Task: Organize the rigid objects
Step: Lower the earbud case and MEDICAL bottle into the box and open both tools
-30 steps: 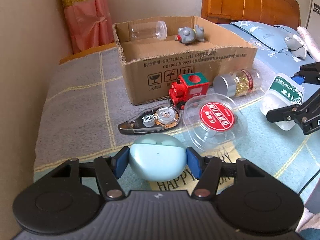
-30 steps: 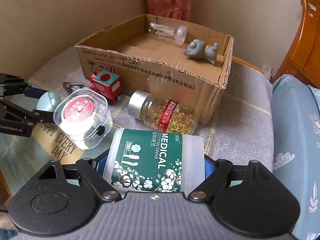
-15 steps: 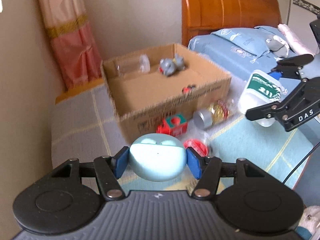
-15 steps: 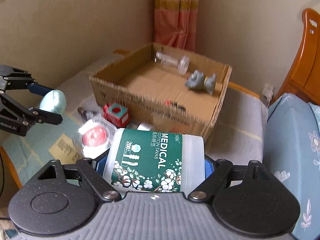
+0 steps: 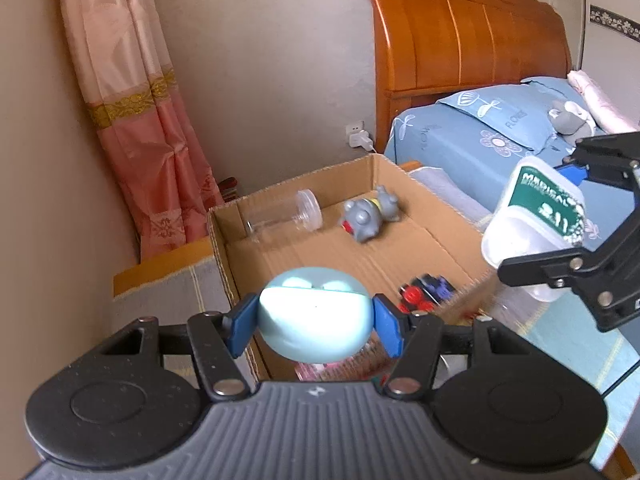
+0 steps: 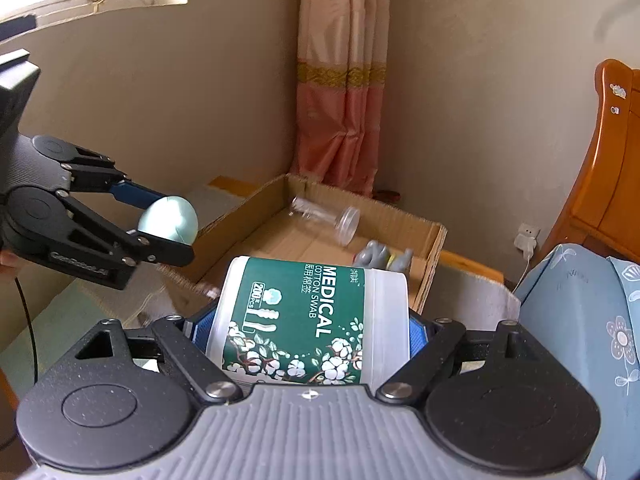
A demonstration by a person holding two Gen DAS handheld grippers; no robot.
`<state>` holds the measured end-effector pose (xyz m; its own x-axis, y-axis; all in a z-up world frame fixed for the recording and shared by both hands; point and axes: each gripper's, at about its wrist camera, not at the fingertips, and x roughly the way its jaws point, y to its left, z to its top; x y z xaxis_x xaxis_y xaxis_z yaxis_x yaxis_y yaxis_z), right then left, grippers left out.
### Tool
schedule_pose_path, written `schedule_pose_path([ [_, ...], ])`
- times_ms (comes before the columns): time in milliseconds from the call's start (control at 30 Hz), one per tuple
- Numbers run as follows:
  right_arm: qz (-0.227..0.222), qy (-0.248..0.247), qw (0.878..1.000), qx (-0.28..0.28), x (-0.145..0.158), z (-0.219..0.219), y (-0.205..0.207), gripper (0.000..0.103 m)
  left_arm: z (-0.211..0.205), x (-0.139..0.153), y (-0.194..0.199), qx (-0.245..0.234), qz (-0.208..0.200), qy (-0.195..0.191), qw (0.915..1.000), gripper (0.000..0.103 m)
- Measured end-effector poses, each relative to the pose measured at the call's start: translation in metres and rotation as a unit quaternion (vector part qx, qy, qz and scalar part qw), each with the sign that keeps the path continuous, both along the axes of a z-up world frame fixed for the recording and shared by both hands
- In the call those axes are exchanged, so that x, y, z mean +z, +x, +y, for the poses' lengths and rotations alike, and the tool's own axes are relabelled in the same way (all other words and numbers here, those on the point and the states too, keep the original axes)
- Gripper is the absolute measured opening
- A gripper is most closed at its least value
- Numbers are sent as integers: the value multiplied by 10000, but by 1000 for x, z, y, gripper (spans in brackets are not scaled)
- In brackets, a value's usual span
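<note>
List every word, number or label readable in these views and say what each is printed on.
"MEDICAL COTTON SWAB" – green label of the cotton swab box held in the right gripper.
"200 Pcs" – same label, beside the swab drawings.
Chinese characters next to "COTTON SWAB" – too small to read surely.
"MEDICAL" – same box in the left wrist view; the rest there is blurred.
Embossed lettering on a finger of the left gripper – unreadable.

Pale blue case [image 5: 314, 316], green floral-labelled swab box [image 6: 308, 320], brown carton [image 5: 400, 256].
</note>
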<state>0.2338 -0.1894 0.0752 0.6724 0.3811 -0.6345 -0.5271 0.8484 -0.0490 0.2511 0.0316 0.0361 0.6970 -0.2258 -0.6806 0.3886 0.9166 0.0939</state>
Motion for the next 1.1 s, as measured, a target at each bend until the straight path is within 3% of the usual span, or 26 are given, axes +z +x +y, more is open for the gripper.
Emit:
schedule_pose_path([
  [333, 264, 49, 9996, -55, -14, 7, 60, 88, -10, -29, 51, 4, 308, 57, 9995, 60],
  [600, 398, -30, 9991, -110, -29, 9, 82, 88, -7, -48, 68, 160, 391, 69, 9991, 62],
  [767, 481, -21, 9987, -169, -35, 9, 92, 88, -2, -41, 61, 191, 231, 28, 9995, 84],
  [1100, 509, -63, 9985, -185, -37, 23, 110, 89, 7, -27, 34, 229, 332, 146, 9991, 92],
])
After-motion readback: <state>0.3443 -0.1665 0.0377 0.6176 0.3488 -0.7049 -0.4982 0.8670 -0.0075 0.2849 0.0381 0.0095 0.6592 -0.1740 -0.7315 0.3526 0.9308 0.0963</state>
